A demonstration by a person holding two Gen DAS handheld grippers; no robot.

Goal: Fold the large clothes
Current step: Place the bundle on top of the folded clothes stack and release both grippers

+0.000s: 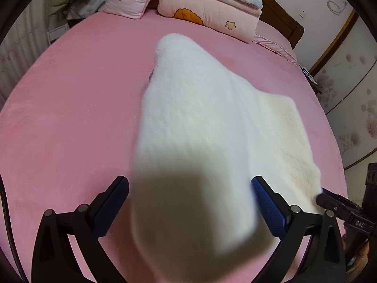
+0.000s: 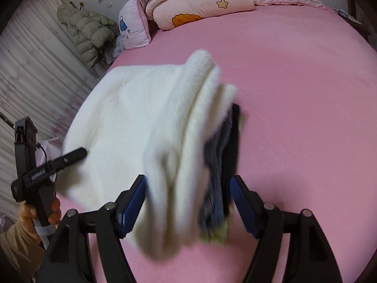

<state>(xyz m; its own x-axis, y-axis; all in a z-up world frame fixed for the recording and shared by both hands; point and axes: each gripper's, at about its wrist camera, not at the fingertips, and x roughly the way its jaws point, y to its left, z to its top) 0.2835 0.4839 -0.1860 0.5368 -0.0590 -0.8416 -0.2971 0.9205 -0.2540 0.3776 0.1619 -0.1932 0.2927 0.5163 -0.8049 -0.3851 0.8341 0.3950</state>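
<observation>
The left gripper (image 1: 189, 195) stands with its jaws spread wide. A blurred fold of the white fleece garment (image 1: 202, 122) hangs in the gap between the blue pads (image 1: 268, 208); neither pad presses on it. Beyond the fingertips the garment runs forward as a long white ridge across the pink bed sheet (image 1: 70, 118), and to the right of the right finger it spreads out flat. At the far right edge of the left wrist view, the tip of the right gripper (image 1: 329, 199) touches the garment's edge.

The right gripper (image 2: 188, 197) is also open. Between its fingers hangs a blurred bundle of the white fleece garment (image 2: 132, 118), with a dark grey-blue lining (image 2: 216, 165) and a yellow-green edge (image 2: 216, 234) toward the right finger. The fabric lies close to the left pad; whether it touches cannot be told. The right pad stands apart from it. Left of the left finger the garment lies broad on the pink bed sheet (image 2: 294, 94).

A hand (image 2: 30, 214) holds the left gripper (image 2: 70, 156), whose finger rests on the garment's left edge. Beyond the fingertips, folded pink quilts (image 2: 200, 7) and a pillow (image 2: 132, 28) lie at the bed's far end, and a green padded jacket (image 2: 87, 30) hangs beside the curtain (image 2: 28, 70).
</observation>
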